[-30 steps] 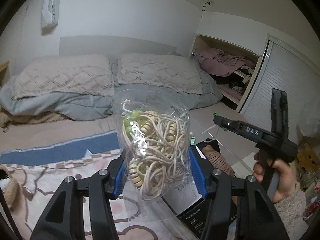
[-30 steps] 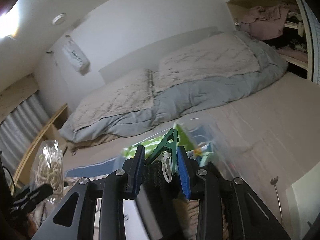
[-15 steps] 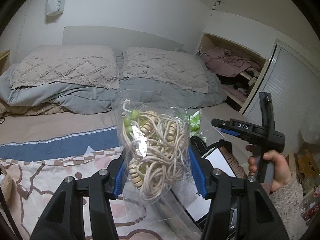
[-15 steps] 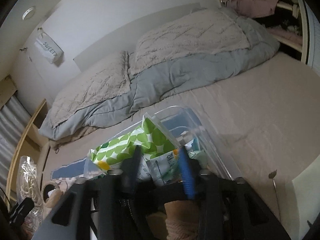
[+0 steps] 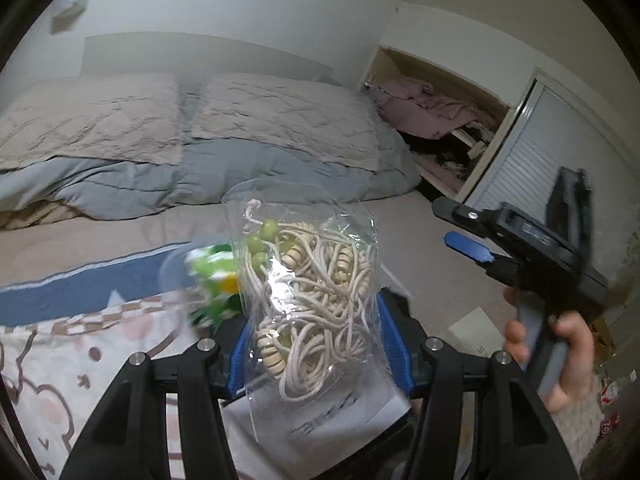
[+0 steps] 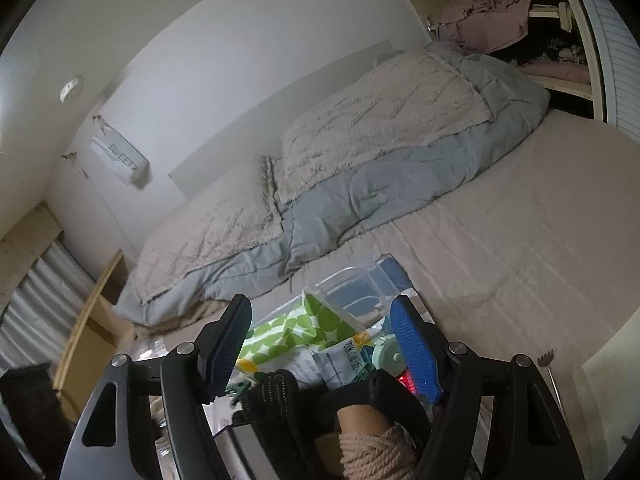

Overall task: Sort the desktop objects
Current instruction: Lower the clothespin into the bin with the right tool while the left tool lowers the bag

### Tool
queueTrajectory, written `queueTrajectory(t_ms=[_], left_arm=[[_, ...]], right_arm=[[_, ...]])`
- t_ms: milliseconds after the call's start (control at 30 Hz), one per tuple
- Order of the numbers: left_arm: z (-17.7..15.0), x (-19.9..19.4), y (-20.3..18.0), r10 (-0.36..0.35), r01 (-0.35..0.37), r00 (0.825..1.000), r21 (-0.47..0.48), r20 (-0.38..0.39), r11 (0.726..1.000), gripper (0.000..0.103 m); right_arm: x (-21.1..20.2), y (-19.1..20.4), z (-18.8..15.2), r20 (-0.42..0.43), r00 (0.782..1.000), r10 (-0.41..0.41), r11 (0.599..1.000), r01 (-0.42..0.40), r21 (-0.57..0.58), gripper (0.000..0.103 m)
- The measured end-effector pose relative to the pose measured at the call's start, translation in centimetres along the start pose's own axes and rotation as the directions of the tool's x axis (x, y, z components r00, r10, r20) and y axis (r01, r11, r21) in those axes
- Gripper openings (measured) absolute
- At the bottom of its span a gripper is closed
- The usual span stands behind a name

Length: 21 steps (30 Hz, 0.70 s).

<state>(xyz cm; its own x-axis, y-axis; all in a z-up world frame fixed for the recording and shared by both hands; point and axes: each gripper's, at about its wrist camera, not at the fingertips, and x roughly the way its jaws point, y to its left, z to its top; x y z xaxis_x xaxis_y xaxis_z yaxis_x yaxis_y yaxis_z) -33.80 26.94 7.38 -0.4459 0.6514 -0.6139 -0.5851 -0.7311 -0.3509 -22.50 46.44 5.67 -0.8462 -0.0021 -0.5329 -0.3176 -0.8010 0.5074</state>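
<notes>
My left gripper [image 5: 316,342] is shut on a clear plastic bag [image 5: 304,280] of cream cord and green and wooden beads, held upright between the blue pads. Behind the bag's left side, blurred, are a clear storage bin [image 5: 176,272] and a green-dotted packet [image 5: 212,276]. A hand holds my right gripper [image 5: 442,222] at the right, jaws apart. In the right wrist view my right gripper [image 6: 320,332] stands open over the bin [image 6: 352,280], with nothing between its pads. A green clothes peg [image 6: 239,389] lies in the bin beside the green-dotted packet [image 6: 296,324].
The bin also holds a white packet [image 6: 340,364] and a mint round item [image 6: 386,356]. A black woven item [image 6: 276,396] and a rope spool [image 6: 372,452] lie nearest. Pillows [image 5: 280,116] and a grey duvet [image 6: 392,184] fill the bed's far end. A closet [image 5: 436,120] stands right.
My right gripper opened and let go of the green peg, which now lies in the bin. My left gripper carried the bag sideways, so the bin now shows behind its left side.
</notes>
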Motion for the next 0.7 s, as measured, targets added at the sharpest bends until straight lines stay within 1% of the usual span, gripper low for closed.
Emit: queueTrajectory(t_ms=[67, 200, 300, 400, 500, 533, 567, 600, 633, 667, 700], left_arm=[[1.0, 1.4, -1.3, 0.016, -0.015, 1.000, 0.029, -0.023, 0.999, 0.056], [2.9, 4.5, -3.5, 0.090, -0.084, 0.995, 0.117, -0.049, 0.990, 0.056], [3.6, 6.8, -4.8, 0.138, -0.124, 0.988, 0.173, -0.066, 0.977, 0.056], [3.9, 9.3, -5.5, 0.192, -0.165, 0.976, 0.228, -0.101, 0.959, 0.056], [4.1, 11.3, -5.7, 0.200, -0.161, 0.968, 0.240, -0.150, 0.957, 0.056], [4.1, 11.7, -5.8, 0.196, -0.153, 0.966, 0.238, -0.167, 0.959, 0.059], [4.0, 12.0, -5.8, 0.188, -0.142, 0.964, 0.237, -0.187, 0.961, 0.069], [3.8, 12.1, -5.8, 0.187, -0.139, 0.963, 0.236, -0.196, 0.962, 0.077], [3.7, 11.9, -5.8, 0.194, -0.148, 0.964, 0.236, -0.184, 0.960, 0.089], [3.5, 11.5, -5.9, 0.205, -0.164, 0.966, 0.240, -0.159, 0.957, 0.093], [3.4, 11.2, -5.9, 0.215, -0.176, 0.967, 0.248, -0.140, 0.953, 0.093]], right_arm=[[-1.1, -0.1, 0.3, 0.025, 1.000, -0.006, 1.000, 0.006, -0.004, 0.072], [-2.8, -0.5, 0.9, 0.064, 0.998, -0.015, 1.000, 0.015, -0.008, 0.073], [-3.6, -0.7, 1.3, 0.082, 0.997, -0.003, 1.000, 0.004, -0.004, 0.073], [-3.9, -0.9, 1.5, 0.088, 0.996, 0.022, 1.000, -0.023, 0.004, 0.073], [-4.0, -1.1, 1.6, 0.088, 0.995, 0.041, 0.999, -0.042, 0.005, 0.073], [-3.9, -1.2, 1.6, 0.086, 0.995, 0.042, 0.999, -0.043, 0.004, 0.073], [-3.9, -1.1, 1.6, 0.087, 0.995, 0.039, 0.999, -0.039, 0.006, 0.073], [-3.8, -1.3, 1.6, 0.085, 0.996, 0.035, 0.999, -0.036, 0.009, 0.073], [-3.7, -1.4, 1.6, 0.083, 0.996, 0.033, 0.999, -0.034, 0.012, 0.073], [-3.6, -1.6, 1.6, 0.080, 0.996, 0.033, 0.999, -0.034, 0.016, 0.073], [-3.4, -1.8, 1.6, 0.077, 0.997, 0.031, 0.999, -0.033, 0.023, 0.073]])
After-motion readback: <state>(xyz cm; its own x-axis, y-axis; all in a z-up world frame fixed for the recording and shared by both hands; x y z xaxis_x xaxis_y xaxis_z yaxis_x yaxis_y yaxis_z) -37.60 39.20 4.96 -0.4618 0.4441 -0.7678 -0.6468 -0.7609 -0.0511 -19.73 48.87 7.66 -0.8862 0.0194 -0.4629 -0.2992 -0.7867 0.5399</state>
